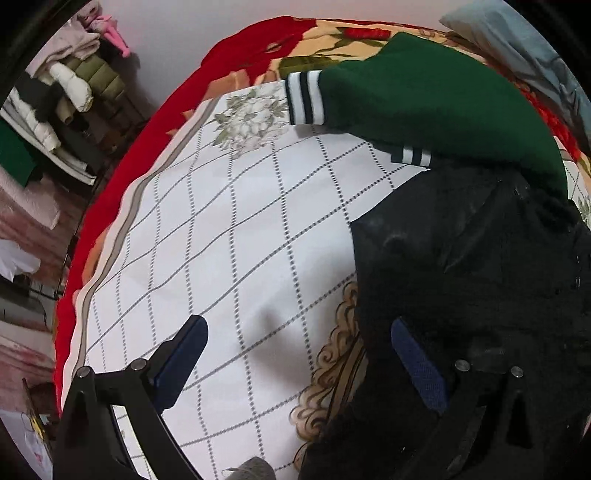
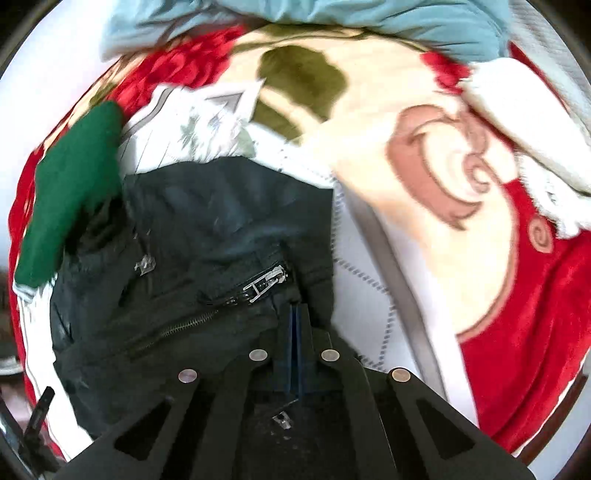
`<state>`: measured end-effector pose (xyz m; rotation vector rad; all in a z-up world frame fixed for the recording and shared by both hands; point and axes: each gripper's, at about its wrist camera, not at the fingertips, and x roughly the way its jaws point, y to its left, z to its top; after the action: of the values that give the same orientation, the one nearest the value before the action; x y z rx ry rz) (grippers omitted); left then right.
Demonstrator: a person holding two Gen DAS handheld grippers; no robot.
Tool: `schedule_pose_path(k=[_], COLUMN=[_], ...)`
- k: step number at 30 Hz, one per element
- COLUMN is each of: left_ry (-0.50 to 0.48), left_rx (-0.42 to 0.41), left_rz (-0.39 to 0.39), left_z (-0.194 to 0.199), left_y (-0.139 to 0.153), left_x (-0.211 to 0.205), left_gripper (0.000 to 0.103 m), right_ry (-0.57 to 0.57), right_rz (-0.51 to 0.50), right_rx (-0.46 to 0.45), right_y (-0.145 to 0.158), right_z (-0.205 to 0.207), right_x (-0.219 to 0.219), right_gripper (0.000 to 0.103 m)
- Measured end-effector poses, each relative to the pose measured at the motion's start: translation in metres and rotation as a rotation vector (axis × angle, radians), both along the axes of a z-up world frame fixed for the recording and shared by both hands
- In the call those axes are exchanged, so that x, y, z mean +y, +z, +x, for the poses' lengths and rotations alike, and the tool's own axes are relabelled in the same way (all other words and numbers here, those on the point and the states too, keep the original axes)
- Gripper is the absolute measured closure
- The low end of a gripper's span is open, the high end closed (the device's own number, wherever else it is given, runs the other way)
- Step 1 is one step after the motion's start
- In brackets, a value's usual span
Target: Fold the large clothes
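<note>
A black zippered jacket [image 1: 480,258] lies crumpled on a white checked bedsheet [image 1: 221,221]. Behind it rests a green sweater [image 1: 424,85] with white and navy striped cuffs. My left gripper [image 1: 297,323] hangs open above the sheet; its right finger [image 1: 417,362] is over the jacket's edge and nothing is between the pads. In the right wrist view, my right gripper [image 2: 295,308] is shut, with the black jacket [image 2: 203,221] bunching up to its tips just below the zipper pull [image 2: 266,282]. The green sweater [image 2: 74,177] is at the left.
A red and cream floral blanket [image 2: 517,314] surrounds the bedsheet [image 2: 362,277], and its red edge [image 1: 240,48] marks the bed's far side. A light blue cloth [image 2: 332,18] lies at the head. A pile of coats [image 1: 66,92] stands off the bed at the left.
</note>
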<state>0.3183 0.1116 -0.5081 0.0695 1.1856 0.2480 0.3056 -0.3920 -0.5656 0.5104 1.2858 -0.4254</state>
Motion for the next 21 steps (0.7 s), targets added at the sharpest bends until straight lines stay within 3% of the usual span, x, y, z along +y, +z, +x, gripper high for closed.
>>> schedule_pose_path(k=[3, 6, 8, 11, 12, 14, 15, 16, 19, 21], left_ry=[-0.014, -0.013, -0.009, -0.020, -0.017, -0.008, -0.010, -0.020, -0.046, -0.042], left_rx=[0.060, 0.118, 0.119, 0.080, 0.063, 0.032, 0.017, 0.004, 0.011, 0.030], left_rz=[0.035, 0.004, -0.009, 0.022, 0.016, -0.008, -0.006, 0.009, 0.034, 0.036], left_z=[0.021, 0.037, 0.041, 0.032, 0.027, 0.015, 0.010, 0.006, 0.006, 0.012], left_y=[-0.034, -0.064, -0.060, -0.036, -0.027, -0.010, -0.003, 0.003, -0.004, -0.020], left_x=[-0.009, -0.005, -0.002, -0.007, -0.007, -0.009, -0.011, -0.015, -0.028, -0.033], left_gripper=[0.000, 0.000, 0.000, 0.000, 0.000, 0.000, 0.000, 0.000, 0.000, 0.000], right_ry=[0.003, 0.039, 0.062, 0.041, 0.039, 0.039, 0.040, 0.046, 0.095, 0.148], right_rz=[-0.017, -0.047, -0.047, 0.000, 0.011, 0.013, 0.013, 0.018, 0.021, 0.030], right_rx=[0.059, 0.138, 0.179, 0.173, 0.154, 0.114, 0.097, 0.076, 0.054, 0.062], right_y=[-0.018, -0.046, -0.057, -0.048, -0.038, -0.020, -0.011, -0.002, 0.015, 0.009], right_z=[0.003, 0.013, 0.022, 0.020, 0.016, 0.006, 0.001, -0.003, -0.004, 0.001], right_x=[0.002, 0.005, 0.012, 0.003, 0.001, -0.003, -0.005, -0.005, 0.001, 0.010], right_gripper=[0.102, 0.102, 0.102, 0.097, 0.093, 0.066, 0.043, 0.030, 0.030, 0.030])
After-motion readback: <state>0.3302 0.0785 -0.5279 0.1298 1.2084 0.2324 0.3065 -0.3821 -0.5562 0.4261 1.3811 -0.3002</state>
